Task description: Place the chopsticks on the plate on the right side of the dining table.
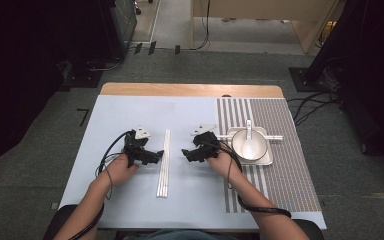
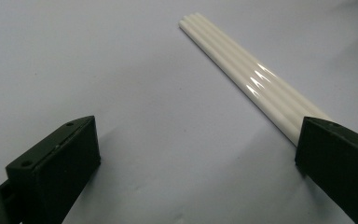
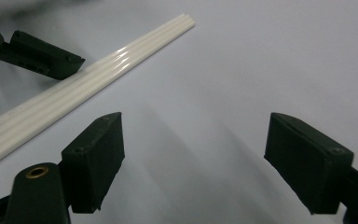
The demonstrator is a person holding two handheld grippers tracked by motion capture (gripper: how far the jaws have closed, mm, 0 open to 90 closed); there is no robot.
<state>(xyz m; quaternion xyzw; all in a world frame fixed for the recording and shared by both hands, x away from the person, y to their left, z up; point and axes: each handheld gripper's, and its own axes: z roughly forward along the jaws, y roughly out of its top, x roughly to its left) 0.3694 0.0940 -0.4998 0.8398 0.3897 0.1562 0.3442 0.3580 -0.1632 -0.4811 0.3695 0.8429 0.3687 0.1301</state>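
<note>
Between both tongs, unmarked white sticks (image 1: 163, 164)

Both forearms come in from the bottom of the high view and lie low over the counter, each hand closed around the body of its tool — the left gripper (image 1: 155, 156) points toward the right one, and the right gripper (image 1: 186, 154) points back at it. The jaws of both stand wide apart with nothing between them. A cable trails from each along the forearm.
</note>
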